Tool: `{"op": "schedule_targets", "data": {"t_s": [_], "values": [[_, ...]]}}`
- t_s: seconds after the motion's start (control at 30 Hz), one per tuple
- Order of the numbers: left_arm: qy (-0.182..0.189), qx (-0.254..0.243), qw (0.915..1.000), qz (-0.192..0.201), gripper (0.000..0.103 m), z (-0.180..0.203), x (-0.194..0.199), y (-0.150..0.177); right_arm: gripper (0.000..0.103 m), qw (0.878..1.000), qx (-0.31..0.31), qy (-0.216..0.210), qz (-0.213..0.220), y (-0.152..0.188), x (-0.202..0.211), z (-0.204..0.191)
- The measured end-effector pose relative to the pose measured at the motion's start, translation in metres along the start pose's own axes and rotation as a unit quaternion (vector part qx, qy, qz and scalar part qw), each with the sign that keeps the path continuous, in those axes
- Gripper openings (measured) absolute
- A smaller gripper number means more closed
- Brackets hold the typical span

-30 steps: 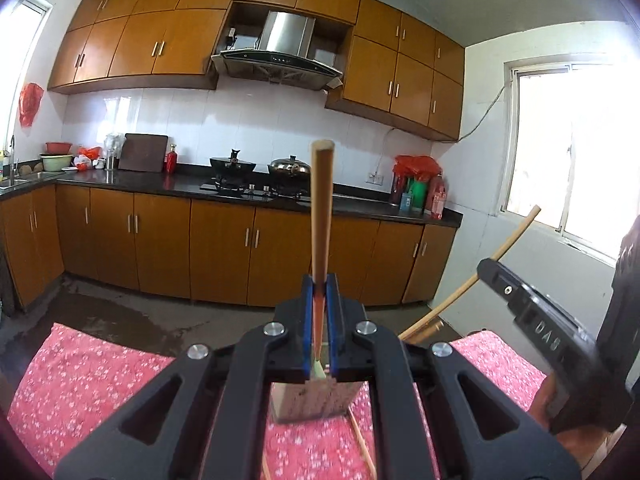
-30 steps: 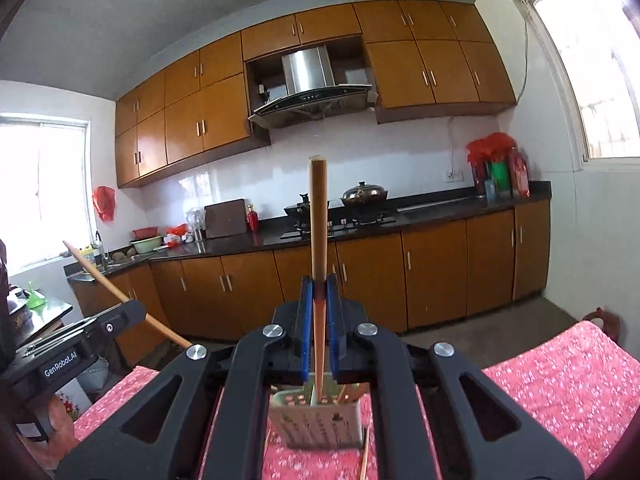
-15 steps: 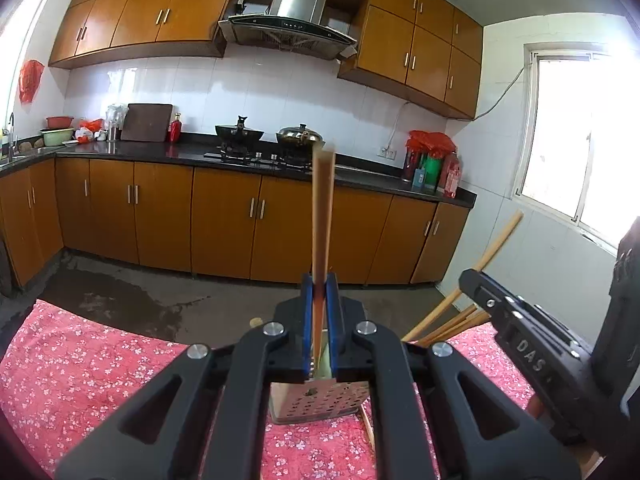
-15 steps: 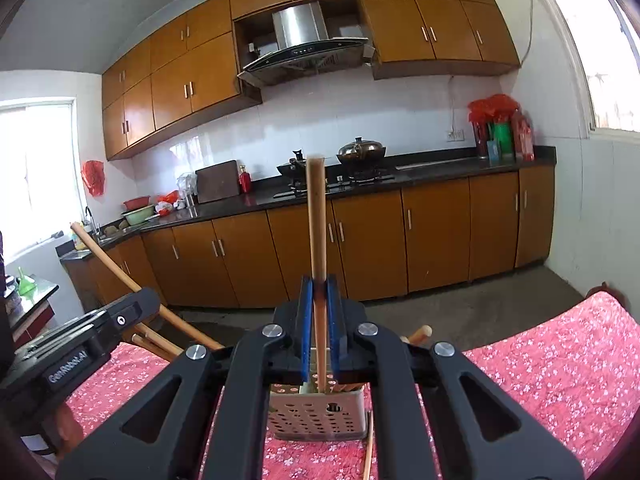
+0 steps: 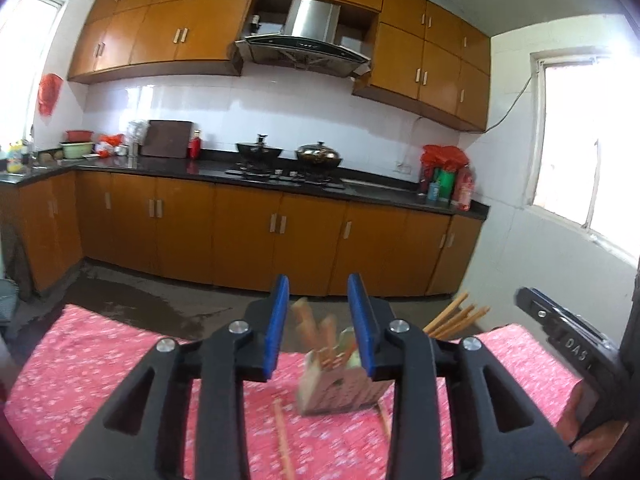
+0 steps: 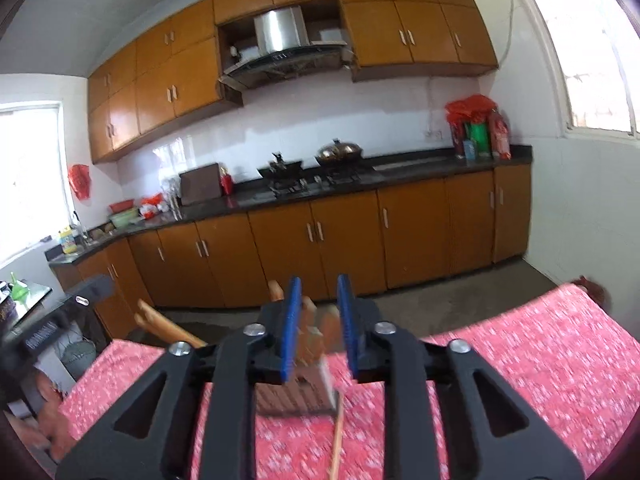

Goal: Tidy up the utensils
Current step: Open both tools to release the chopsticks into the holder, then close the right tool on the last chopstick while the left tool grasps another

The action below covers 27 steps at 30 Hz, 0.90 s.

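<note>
A pale perforated utensil holder (image 5: pixel 340 390) stands on the red flowered tablecloth (image 5: pixel 100 368), with wooden chopsticks (image 5: pixel 306 322) poking out of its top. My left gripper (image 5: pixel 318 322) hovers just above and before it, jaws opening, pads clear of the sticks. In the right wrist view the holder (image 6: pixel 296 398) is blurred, and its chopsticks (image 6: pixel 310 328) show between the pads untouched. The right gripper (image 6: pixel 318 326) is opening too. More sticks (image 5: pixel 456 318) lean out to the side.
Loose chopsticks (image 5: pixel 284 440) lie on the cloth beside the holder, and another one (image 6: pixel 338 434) lies in front of it. A hand (image 5: pixel 592 440) holds the other gripper's body (image 5: pixel 568 346) at the right. Beyond the table's far edge are floor and kitchen cabinets (image 5: pixel 248 232).
Each gripper was shut on an upright wooden chopstick. Both sank toward the holder, the jaws spread, and the sticks dropped from the pads into the holder.
</note>
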State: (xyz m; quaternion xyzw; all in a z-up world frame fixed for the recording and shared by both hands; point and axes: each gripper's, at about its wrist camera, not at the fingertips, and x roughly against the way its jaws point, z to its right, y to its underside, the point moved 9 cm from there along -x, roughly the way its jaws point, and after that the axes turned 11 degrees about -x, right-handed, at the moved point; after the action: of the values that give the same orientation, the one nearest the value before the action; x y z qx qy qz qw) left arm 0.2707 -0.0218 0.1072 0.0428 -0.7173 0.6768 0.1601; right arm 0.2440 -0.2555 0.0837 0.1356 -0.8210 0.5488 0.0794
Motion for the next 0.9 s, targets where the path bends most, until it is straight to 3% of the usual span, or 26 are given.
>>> {"op": "schedule_targets", "data": {"t_s": [0.07, 0.23, 0.33, 0.43, 0.6, 0.7, 0.9], "values": [[-0.016, -0.004, 0.9998, -0.014, 0.038, -0.011, 0.008, 0.019, 0.026, 0.999, -0.003, 0.020, -0.029, 0.024, -0.001, 0.018], [-0.055, -0.012, 0.9921, -0.112, 0.039, -0.039, 0.000, 0.109, 0.026, 0.988, -0.012, 0.056, -0.145, 0.115, -0.025, 0.056], [-0.053, 0.000, 0.9837, -0.172, 0.039, -0.047, -0.010, 0.162, 0.026, 0.976, -0.016, 0.053, -0.211, 0.172, -0.035, 0.064], [-0.041, 0.018, 0.9773, -0.207, 0.039, -0.047, -0.012, 0.198, 0.026, 0.968, -0.013, 0.044, -0.247, 0.205, -0.039, 0.059], [-0.017, 0.015, 0.9743, -0.224, 0.039, -0.030, -0.011, 0.219, 0.025, 0.961, 0.014, 0.046, -0.272, 0.234, -0.049, 0.049], [-0.007, 0.008, 0.9730, -0.231, 0.039, -0.015, -0.017, 0.223, 0.011, 0.955, 0.020, 0.064, -0.288, 0.243, -0.056, 0.055], [0.017, 0.002, 0.9674, -0.253, 0.039, 0.015, -0.028, 0.238, 0.008, 0.959, -0.017, 0.104, -0.264, 0.234, -0.054, 0.085]]}}
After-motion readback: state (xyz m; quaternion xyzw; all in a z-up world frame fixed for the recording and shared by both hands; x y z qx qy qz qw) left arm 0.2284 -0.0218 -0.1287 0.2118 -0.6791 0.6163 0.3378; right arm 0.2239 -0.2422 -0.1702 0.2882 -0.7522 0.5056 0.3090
